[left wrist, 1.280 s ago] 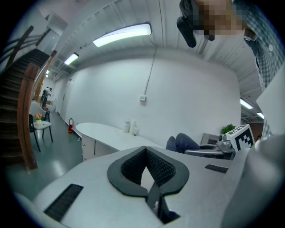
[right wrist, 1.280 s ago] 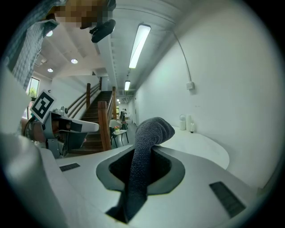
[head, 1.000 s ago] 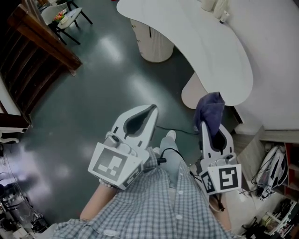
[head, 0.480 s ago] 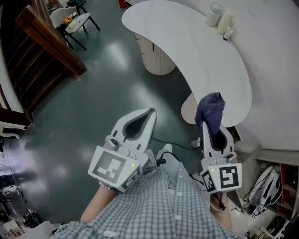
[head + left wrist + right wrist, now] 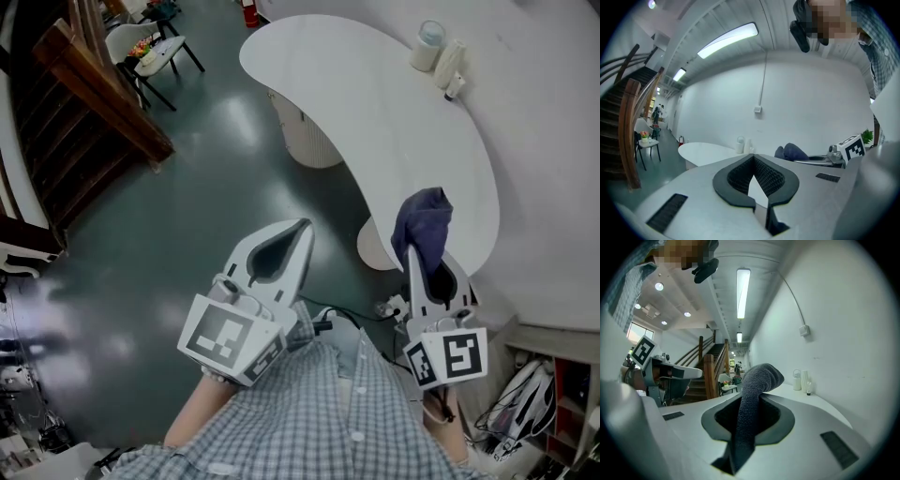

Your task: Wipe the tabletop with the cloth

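One dark blue cloth (image 5: 424,223) is pinched tight in the right gripper (image 5: 418,255). Its top end sticks up and flops over. It hangs in the air by the near end of the white tabletop (image 5: 375,103) and does not touch it yet.

The left gripper (image 5: 302,227) is squeezed closed with nothing in it, out over the dark floor (image 5: 187,169).

A moment ago the bottles (image 5: 439,52) at the table's far end were partly cut off. Now all of them show. So the person seems to be stepping closer, and wiping has not started. Both grippers are held much as before.
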Demonstrator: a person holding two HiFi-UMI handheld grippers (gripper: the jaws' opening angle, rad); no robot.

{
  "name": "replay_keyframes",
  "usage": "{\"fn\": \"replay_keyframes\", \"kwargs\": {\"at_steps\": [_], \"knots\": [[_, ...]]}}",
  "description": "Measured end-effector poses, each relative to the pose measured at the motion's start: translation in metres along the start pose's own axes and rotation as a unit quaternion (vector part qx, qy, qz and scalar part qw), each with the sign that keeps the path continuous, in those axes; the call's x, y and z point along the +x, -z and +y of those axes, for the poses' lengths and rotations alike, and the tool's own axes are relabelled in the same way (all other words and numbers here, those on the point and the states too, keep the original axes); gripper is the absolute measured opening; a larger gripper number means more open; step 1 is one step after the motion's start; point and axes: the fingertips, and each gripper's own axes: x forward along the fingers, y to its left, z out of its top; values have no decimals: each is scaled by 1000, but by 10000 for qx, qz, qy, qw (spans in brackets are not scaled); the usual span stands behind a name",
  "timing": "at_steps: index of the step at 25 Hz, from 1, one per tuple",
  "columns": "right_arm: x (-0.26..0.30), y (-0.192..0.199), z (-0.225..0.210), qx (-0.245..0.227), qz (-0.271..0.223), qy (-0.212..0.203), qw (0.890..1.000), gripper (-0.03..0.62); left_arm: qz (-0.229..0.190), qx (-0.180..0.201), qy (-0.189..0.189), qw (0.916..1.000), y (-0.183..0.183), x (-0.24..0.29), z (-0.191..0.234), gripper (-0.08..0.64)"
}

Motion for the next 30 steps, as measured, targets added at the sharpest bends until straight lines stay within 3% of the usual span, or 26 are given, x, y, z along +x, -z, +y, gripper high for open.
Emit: {"fn": "replay_keyframes", "kwargs": {"at_steps": [11,23,26,30], "knots": [[-4,10,-32,51,19,292,9996,52,209,186,337,9990,0,40,-20,5],[2,18,-67,236,46,1308,9911,52,400,428,1658,9844,-1,108,-36,5],[19,19,-74,312,86,1558,9873,52,458,521,1990,9775,-5,133,-29,5],[55,24,-79,454,214,1701,9841,52,700,400,2152,9732,-8,166,-6,5]]}}
